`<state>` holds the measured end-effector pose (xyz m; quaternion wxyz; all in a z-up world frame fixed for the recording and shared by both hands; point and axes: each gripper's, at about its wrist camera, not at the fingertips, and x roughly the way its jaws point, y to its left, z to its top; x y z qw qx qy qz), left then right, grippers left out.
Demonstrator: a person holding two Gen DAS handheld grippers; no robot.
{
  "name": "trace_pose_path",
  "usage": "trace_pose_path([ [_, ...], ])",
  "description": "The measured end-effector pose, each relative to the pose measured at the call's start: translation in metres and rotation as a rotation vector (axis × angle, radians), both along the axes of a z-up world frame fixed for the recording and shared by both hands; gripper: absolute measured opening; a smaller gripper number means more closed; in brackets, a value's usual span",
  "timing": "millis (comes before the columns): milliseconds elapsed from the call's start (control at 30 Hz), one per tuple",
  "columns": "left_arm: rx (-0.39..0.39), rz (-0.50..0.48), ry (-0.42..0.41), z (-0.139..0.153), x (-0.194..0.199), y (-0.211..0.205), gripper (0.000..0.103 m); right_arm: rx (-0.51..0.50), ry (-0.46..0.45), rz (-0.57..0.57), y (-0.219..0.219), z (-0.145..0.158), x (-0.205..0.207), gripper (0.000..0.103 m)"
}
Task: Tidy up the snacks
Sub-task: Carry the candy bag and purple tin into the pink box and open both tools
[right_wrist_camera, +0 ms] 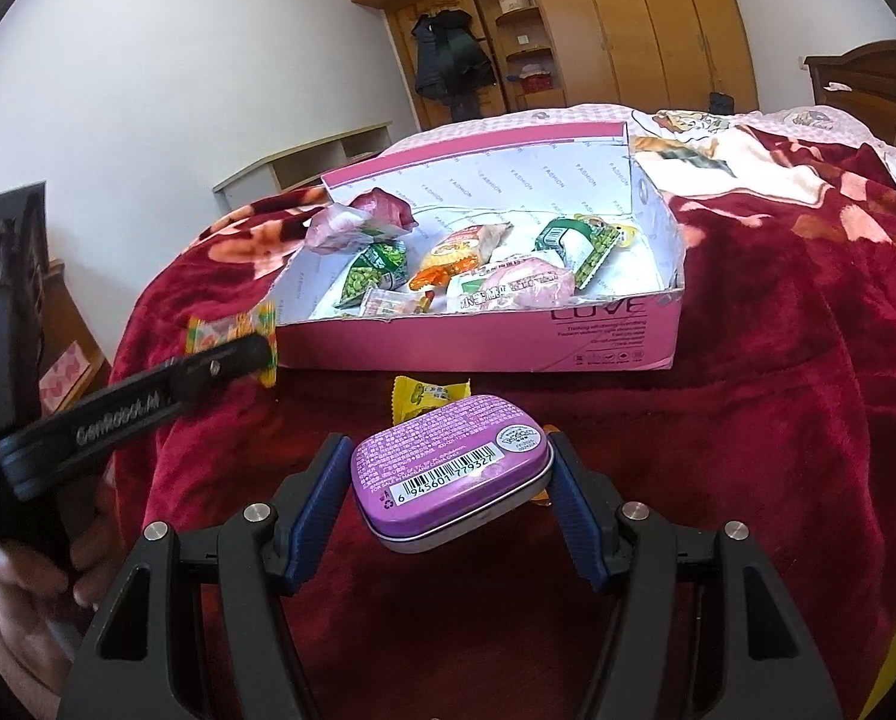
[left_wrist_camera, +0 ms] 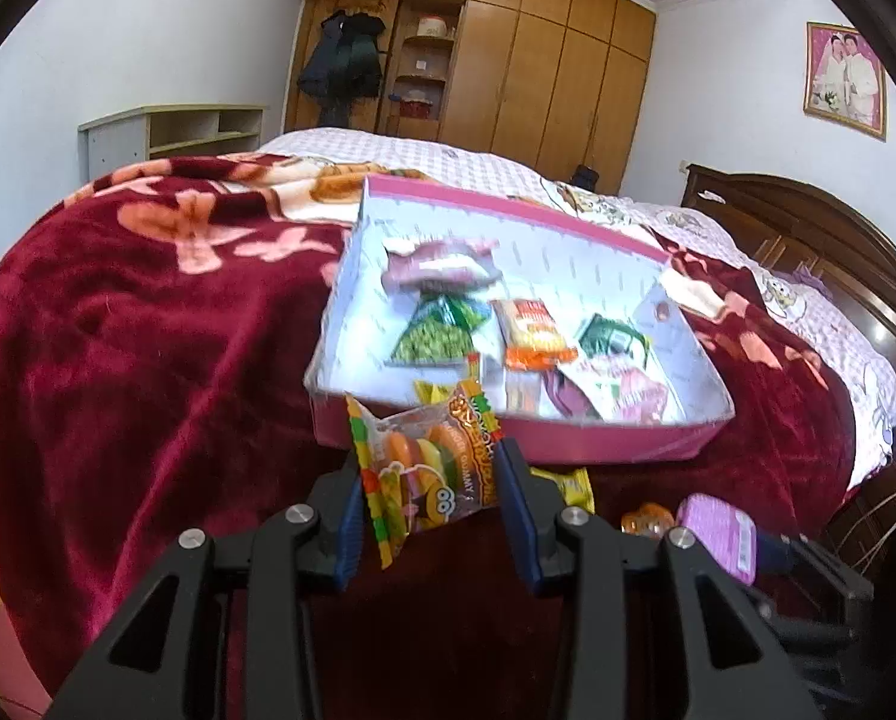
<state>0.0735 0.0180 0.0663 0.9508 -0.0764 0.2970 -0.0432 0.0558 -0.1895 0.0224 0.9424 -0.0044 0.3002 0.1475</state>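
Fingers (right_wrist_camera: 322, 504) pinch purple tin (right_wrist_camera: 453, 471) crosswise, lifted.

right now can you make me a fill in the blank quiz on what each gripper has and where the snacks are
1. The left gripper holds a bag of ____ candy.
2. The tin between the right gripper's jaws is ____ in colour.
3. The pink box sits on a ____ blanket.

Missing words: gummy; purple; red

The snacks (left_wrist_camera: 448, 276) at the back of the pink box (left_wrist_camera: 508, 438) look blurry. The purple tin (right_wrist_camera: 454, 468) hides an orange thing (right_wrist_camera: 549, 433).
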Motion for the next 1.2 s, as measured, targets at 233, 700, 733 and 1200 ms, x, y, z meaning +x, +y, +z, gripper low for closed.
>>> trace_pose_path([
  [233, 0.031, 0.003, -0.017, 0.012, 0.027, -0.002, 0.042, 0.021, -0.011, -0.013, -0.009, 0.005, 0.001, 0.066],
  [700, 0.093, -0.021, -0.006, 0.006, 0.084, -0.021, 0.042, 0.044, -0.008, -0.057, -0.026, 0.007, 0.005, 0.066],
  [733, 0.093, -0.018, -0.001, 0.003, 0.088, -0.021, 0.042, 0.045, -0.008, -0.060, -0.027, 0.008, 0.006, 0.066],
  [1200, 0.123, 0.027, 0.025, -0.016, 0.102, -0.016, 0.043, -0.001, -0.066, -0.093, -0.034, 0.034, 0.033, 0.066],
])
